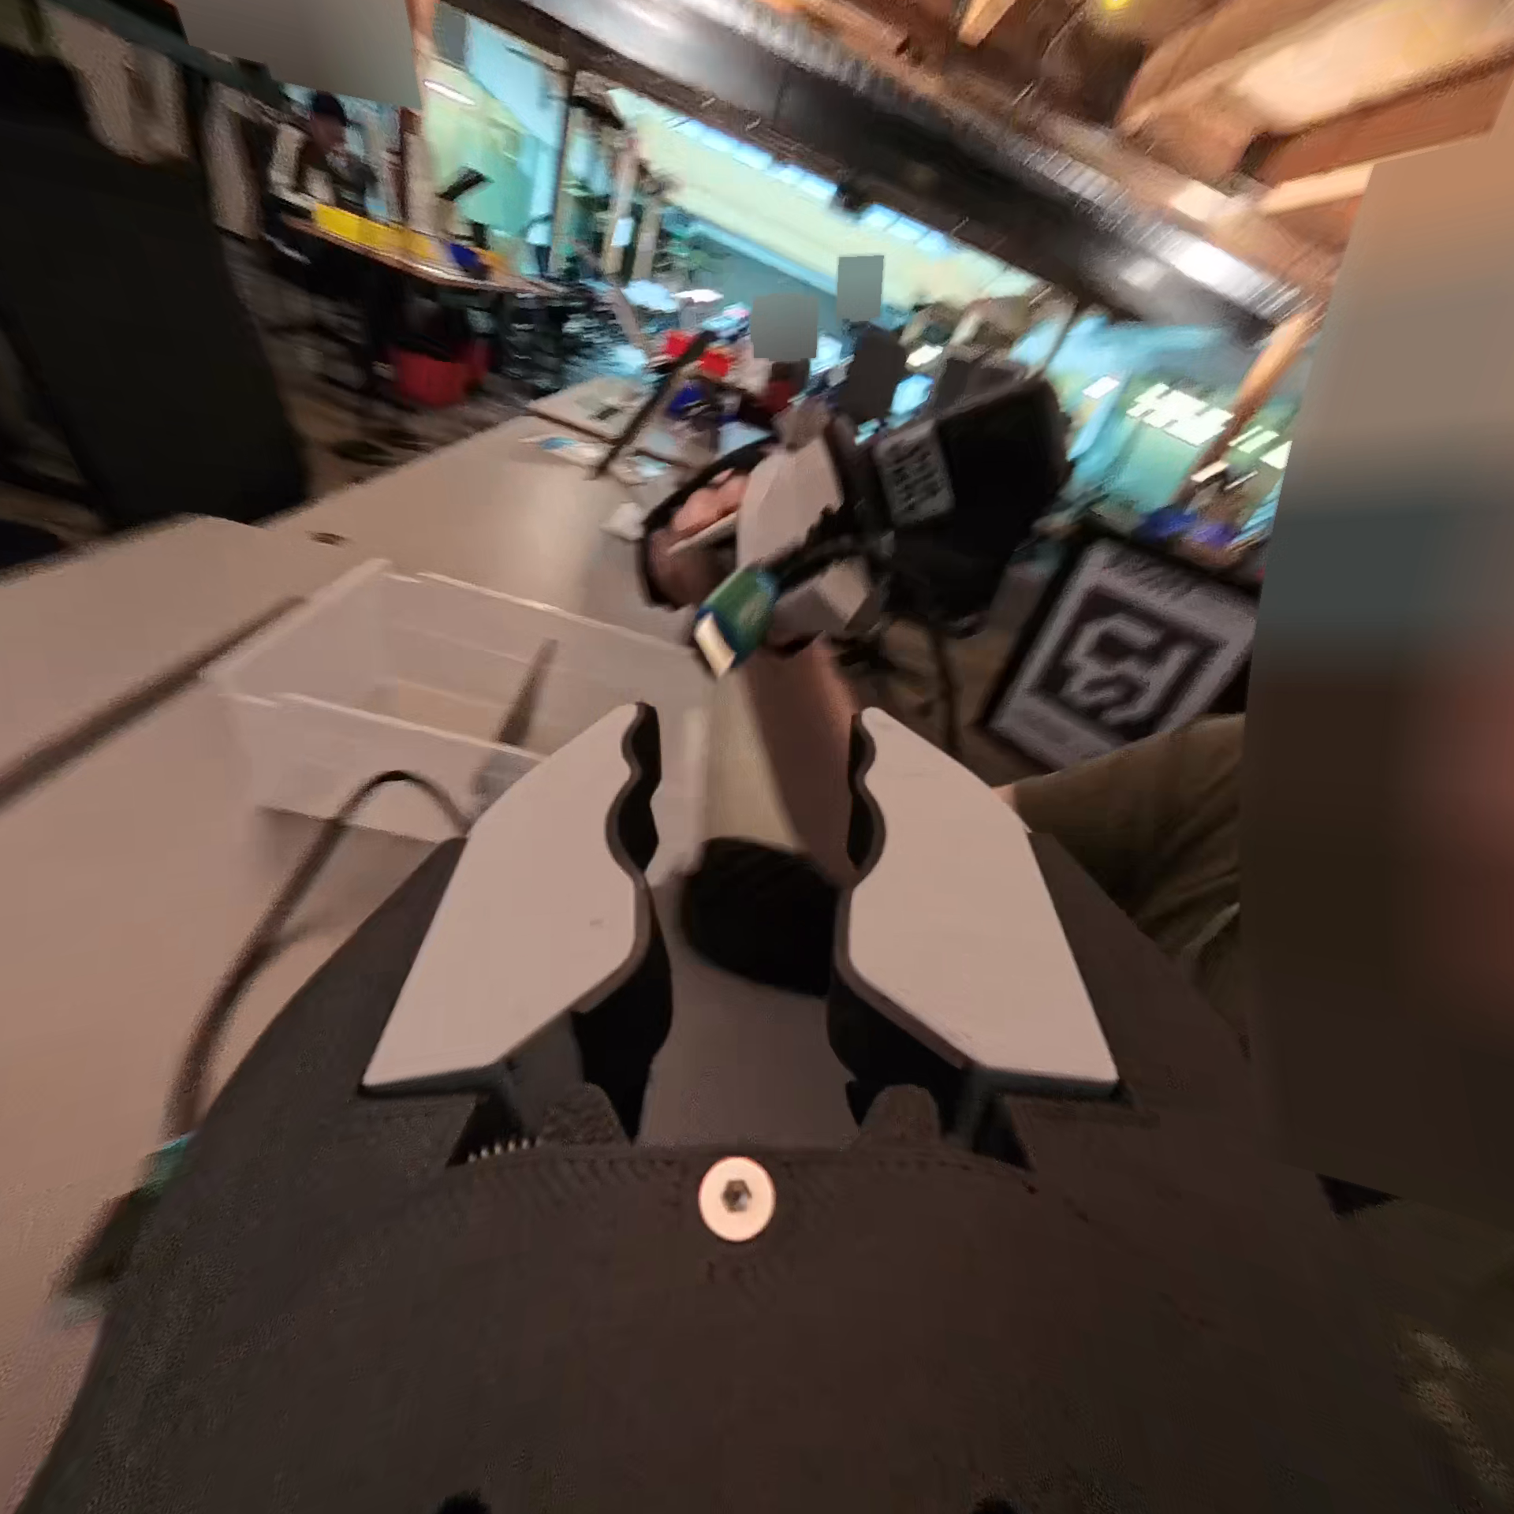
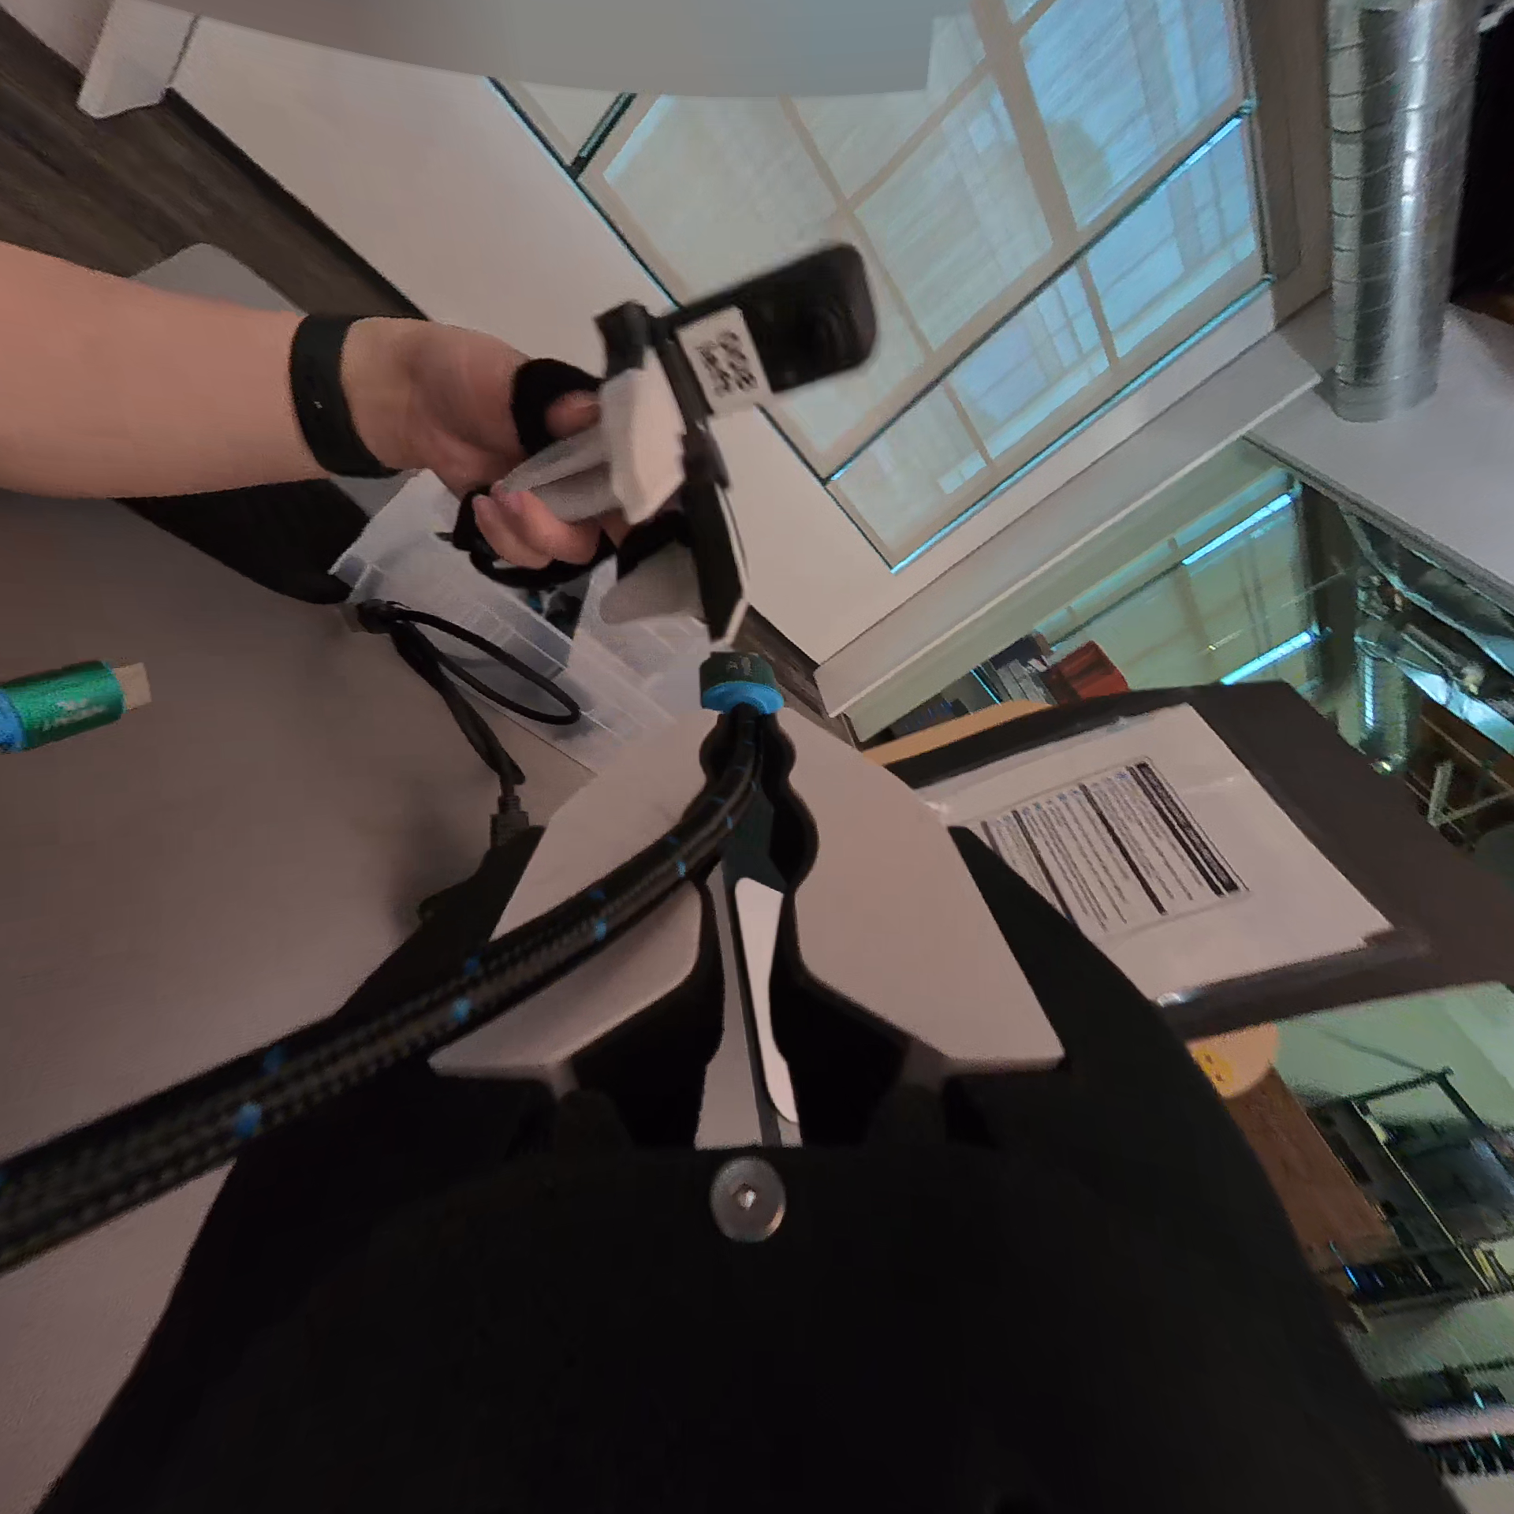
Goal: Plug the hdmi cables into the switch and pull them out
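My left gripper (image 1: 750,737) is open and empty above the grey table (image 1: 164,819). A blurred black object (image 1: 762,909) lies below, between its fingers; I cannot tell what it is. My right gripper (image 2: 741,737) is shut on a black braided HDMI cable (image 2: 508,942), just behind its green plug with a blue collar (image 2: 737,684), held in the air. It also shows in the left wrist view (image 1: 778,565) with the plug (image 1: 737,614). A second green plug (image 2: 74,704) lies on the table. A small black box with a thin cable (image 2: 508,819), partly hidden, sits behind my right finger.
A clear plastic bin (image 1: 369,655) stands on the table ahead left, with a thin black cable (image 1: 287,885) running from it. A hand holds the left gripper (image 2: 688,606) in the right wrist view. A black-framed board with a printed sheet (image 2: 1147,860) is at right.
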Demonstrator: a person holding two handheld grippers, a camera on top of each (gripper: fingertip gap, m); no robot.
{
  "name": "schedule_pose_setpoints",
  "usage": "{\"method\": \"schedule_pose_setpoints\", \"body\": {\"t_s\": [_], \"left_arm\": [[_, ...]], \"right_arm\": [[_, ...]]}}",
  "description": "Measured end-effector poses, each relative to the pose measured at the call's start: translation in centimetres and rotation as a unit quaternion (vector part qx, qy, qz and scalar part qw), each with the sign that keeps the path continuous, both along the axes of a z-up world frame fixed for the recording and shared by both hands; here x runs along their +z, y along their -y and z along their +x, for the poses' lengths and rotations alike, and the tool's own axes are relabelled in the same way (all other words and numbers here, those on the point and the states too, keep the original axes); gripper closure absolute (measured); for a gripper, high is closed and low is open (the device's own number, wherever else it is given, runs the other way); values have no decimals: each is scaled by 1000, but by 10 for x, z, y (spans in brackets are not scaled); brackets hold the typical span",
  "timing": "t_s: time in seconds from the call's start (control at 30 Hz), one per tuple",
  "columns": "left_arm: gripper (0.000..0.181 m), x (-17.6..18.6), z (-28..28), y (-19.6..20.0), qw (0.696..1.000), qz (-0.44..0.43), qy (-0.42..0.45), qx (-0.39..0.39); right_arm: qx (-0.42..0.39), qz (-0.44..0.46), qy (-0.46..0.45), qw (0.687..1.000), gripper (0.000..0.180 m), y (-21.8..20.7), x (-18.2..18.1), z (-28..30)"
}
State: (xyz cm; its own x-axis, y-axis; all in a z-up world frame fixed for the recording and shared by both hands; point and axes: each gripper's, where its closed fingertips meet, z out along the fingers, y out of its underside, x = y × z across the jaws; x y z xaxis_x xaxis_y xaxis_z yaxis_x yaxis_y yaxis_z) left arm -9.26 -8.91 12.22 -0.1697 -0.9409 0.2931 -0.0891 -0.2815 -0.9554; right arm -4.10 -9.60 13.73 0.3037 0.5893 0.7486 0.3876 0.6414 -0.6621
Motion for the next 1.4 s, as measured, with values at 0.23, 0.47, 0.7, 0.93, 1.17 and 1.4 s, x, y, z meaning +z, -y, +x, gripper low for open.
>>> {"method": "schedule_pose_setpoints", "body": {"t_s": [0.23, 0.47, 0.7, 0.93, 1.17, 1.4], "left_arm": [[117, -104, -45, -72, 863, 267, -365, 225], [124, -189, -45, -96, 779, 291, -525, 181], [133, -231, -56, -105, 762, 254, -578, 144], [146, -249, -44, -115, 755, 265, -583, 141], [147, -234, -48, -129, 768, 241, -566, 179], [148, -176, -38, -128, 850, 207, -431, 223]], "right_arm": [[-36, 6, -53, 998, 172, 0, 20, 47], [-43, 8, -58, 997, 172, 2, 21, 57], [-33, 8, -65, 997, 172, 5, 23, 59], [-34, 6, -67, 997, 173, 4, 23, 62], [-41, -2, -79, 996, 172, 0, 22, 73], [-37, 1, -113, 993, 172, 5, 30, 91]]}}
